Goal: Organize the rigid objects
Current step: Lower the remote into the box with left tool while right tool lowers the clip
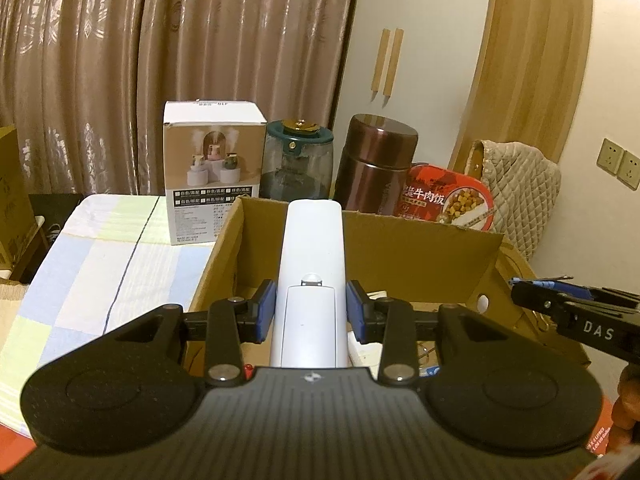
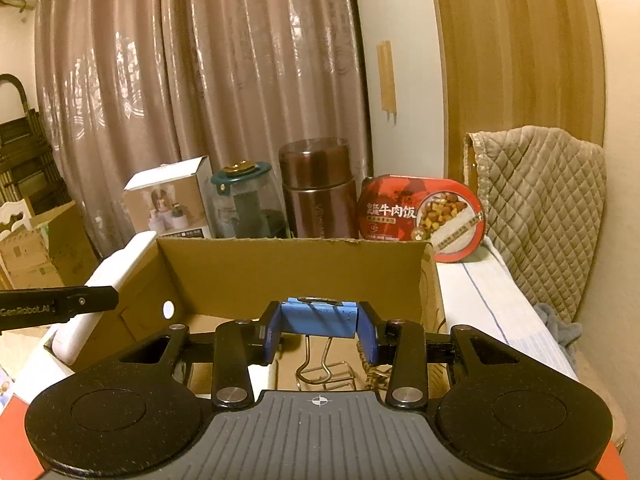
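My left gripper [image 1: 311,310] is shut on a white remote control [image 1: 312,264], held lengthwise above the open cardboard box [image 1: 400,248]. My right gripper [image 2: 319,326] is shut on a blue binder clip [image 2: 318,318] with its wire handles hanging down, also over the box [image 2: 288,276]. The right gripper shows at the right edge of the left wrist view [image 1: 576,312]. The remote and the left gripper show at the left of the right wrist view [image 2: 108,280]. Small items lie in the box bottom, mostly hidden.
Behind the box stand a white product carton [image 1: 214,172], a green-lidded glass jar [image 1: 298,160], a brown thermos [image 1: 376,168] and a red food tray [image 1: 448,200]. A quilted cushion [image 1: 520,188] leans at right. A checked cloth [image 1: 112,248] covers the surface.
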Tool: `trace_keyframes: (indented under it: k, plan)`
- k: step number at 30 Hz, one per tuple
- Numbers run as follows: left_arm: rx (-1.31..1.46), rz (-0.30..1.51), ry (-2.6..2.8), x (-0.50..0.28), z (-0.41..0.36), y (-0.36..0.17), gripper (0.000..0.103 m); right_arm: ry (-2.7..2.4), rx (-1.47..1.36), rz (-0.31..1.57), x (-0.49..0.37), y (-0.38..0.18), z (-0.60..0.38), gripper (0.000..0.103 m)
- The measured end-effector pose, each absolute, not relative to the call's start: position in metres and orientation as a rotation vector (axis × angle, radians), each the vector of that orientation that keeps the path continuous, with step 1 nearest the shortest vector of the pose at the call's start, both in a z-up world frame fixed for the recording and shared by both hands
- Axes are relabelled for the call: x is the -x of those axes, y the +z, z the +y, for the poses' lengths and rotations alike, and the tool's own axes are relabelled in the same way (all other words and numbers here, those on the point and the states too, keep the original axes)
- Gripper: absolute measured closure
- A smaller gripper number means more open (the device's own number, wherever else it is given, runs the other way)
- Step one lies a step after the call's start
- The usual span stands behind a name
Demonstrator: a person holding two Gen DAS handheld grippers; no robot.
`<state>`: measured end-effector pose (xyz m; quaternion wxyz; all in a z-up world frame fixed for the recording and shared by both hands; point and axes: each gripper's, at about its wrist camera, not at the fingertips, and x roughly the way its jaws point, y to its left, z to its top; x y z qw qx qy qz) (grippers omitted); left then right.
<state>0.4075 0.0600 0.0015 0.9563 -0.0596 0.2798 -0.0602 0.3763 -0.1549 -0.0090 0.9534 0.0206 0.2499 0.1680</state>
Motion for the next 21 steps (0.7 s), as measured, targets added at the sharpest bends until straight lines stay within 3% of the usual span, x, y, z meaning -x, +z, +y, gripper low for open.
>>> trace_keyframes:
  k: [21]
  plan:
    - [0.132, 0.614, -0.140, -0.424, 0.058, -0.014, 0.070, 0.357, -0.018, 0.515, -0.383, -0.015, -0.146, 0.067]
